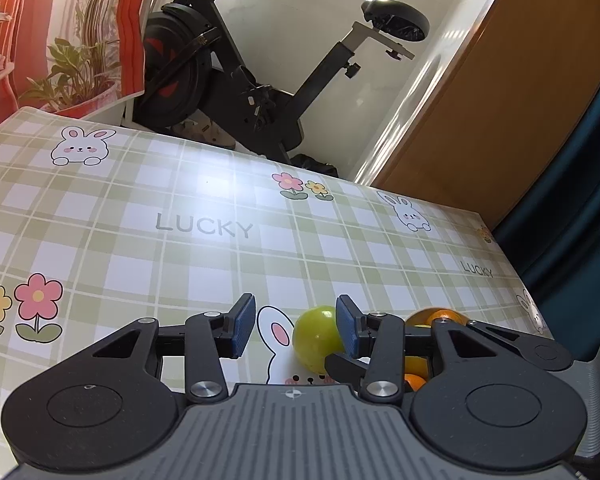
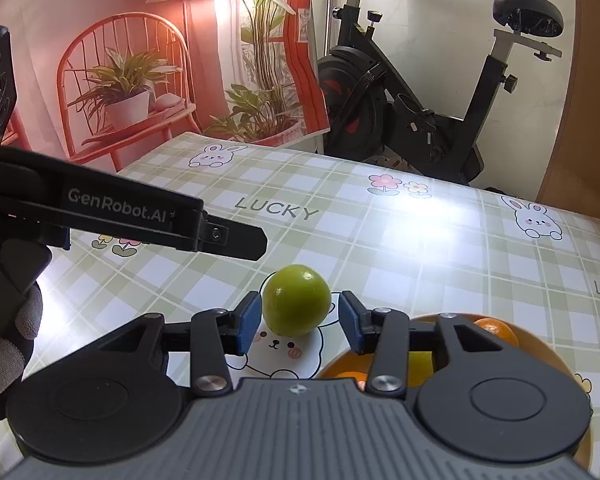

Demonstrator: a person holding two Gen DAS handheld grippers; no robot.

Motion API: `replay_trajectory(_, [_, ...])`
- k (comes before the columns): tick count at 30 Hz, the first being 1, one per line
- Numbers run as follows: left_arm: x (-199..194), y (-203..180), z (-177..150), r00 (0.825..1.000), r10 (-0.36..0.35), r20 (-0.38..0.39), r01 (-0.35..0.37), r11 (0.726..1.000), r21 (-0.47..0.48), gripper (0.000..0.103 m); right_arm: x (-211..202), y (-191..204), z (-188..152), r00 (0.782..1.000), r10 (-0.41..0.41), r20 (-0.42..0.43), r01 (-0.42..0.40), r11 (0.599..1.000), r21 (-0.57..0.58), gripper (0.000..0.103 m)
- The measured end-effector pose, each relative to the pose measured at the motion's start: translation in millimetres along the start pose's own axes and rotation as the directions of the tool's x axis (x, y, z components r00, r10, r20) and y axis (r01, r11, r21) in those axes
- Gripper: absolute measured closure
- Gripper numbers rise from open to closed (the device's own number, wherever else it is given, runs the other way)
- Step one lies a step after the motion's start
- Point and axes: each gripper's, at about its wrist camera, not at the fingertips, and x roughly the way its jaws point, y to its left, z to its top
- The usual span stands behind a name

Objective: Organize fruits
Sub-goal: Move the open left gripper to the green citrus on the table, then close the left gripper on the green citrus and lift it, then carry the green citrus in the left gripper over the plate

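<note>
Lime between our right gripper's (image 2: 298, 322) spread jaws.
Our left gripper (image 1: 296, 326) gapes too; lime (image 2: 297, 299) sits untouched, bowl (image 2: 540, 344) of oranges (image 2: 496, 330) rightward.

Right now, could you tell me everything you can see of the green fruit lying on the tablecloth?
The green fruit is round, smooth and glossy, yellow-green with a small highlight on top and no stem showing. It sits alone on the checked tablecloth, on a printed rabbit, just outside the orange bowl that holds other fruit. It lies ahead of the right gripper, between its open blue pads, with a gap at least on the right side.
</note>
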Motion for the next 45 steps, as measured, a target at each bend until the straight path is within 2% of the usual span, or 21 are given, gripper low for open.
replay_trajectory(8, [6, 0, 0, 1.000, -0.002, -0.014, 0.002, 1.000, -0.010, 0.055, 12, 0, 3, 0.999, 0.018, -0.027, -0.018, 1.000, 0.008, 0.048])
replay_trajectory(10, [8, 0, 0, 1.000, -0.006, -0.013, 0.006, 1.000, -0.013, 0.043, 15, -1, 2, 0.999, 0.015, -0.034, -0.014, 1.000, 0.011, 0.048])
replay_trajectory(11, [8, 0, 0, 1.000, -0.009, -0.011, 0.009, 1.000, -0.013, 0.043, 16, -1, 2, 0.999, 0.013, -0.037, -0.013, 1.000, 0.013, 0.048])
replay_trajectory(22, [22, -4, -7, 0.997, -0.054, -0.056, 0.054, 0.998, 0.010, 0.043, 28, -2, 7, 0.997, 0.015, -0.070, -0.013, 1.000, 0.024, 0.048])
replay_trajectory(27, [33, 0, -12, 0.994, -0.065, -0.088, 0.065, 0.998, 0.004, 0.043, 32, 2, 7, 0.997, 0.008, -0.077, -0.008, 1.000, 0.010, 0.048])
replay_trajectory(32, [37, 6, -14, 0.994, -0.073, -0.084, 0.072, 0.997, -0.019, 0.044, 35, 5, 6, 0.997, -0.001, -0.079, 0.001, 1.000, -0.002, 0.048])
replay_trajectory(35, [34, 7, -15, 0.993, -0.090, -0.075, 0.089, 0.996, -0.011, 0.054, 37, 5, 8, 0.997, -0.001, -0.078, 0.001, 1.000, 0.008, 0.049])
replay_trajectory(39, [27, 3, -17, 0.996, -0.071, -0.059, 0.072, 0.997, 0.020, 0.062, 35, 6, 6, 0.998, 0.005, -0.068, -0.005, 1.000, 0.004, 0.051])
replay_trajectory(45, [20, 5, -22, 0.997, -0.064, -0.054, 0.065, 0.998, 0.020, 0.063, 31, 12, 2, 0.998, 0.019, -0.059, -0.019, 1.000, -0.006, 0.053])
